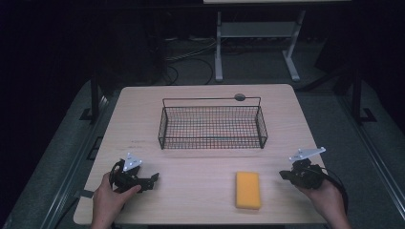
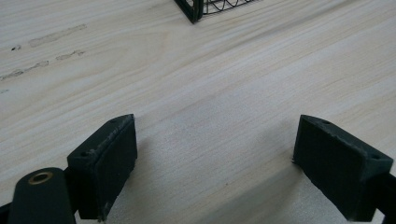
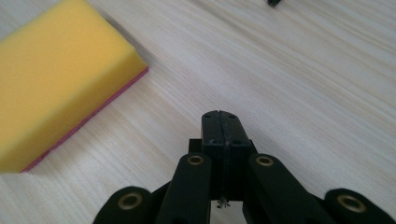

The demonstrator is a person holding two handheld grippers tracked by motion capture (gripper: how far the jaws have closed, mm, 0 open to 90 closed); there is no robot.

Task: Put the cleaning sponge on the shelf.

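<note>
High view: sponge [image 1: 248, 190] lies flat on the table [image 1: 200, 191], lower centre-right of frame. Yellow, rectangular, long side running away from the person, corners slightly rounded. Right gripper [image 1: 286, 175] sits at lower right, near the sponge but apart from it, held in the right hand [image 1: 327, 198]. Left gripper [image 1: 154, 180] at lower left, in the left hand [image 1: 107, 198], well apart from the sponge. Wire basket [image 1: 212, 126], black, in the middle of the frame beyond both grippers; its contents cannot be told.

Left gripper view: 2 black jaws stand wide apart at lower left and lower right, bare table between them, nothing held. Basket corner [image 2: 194, 9] at top centre.

Right gripper view: jaws pressed together at bottom centre, tips meeting, nothing between them. Sponge [image 3: 60, 74] takes the upper left of frame, just beside the jaw tips but not touching. Yellow foam top, smooth, with a thin pinkish-red layer along its bottom edge where it meets the table. It rests flat.
</note>
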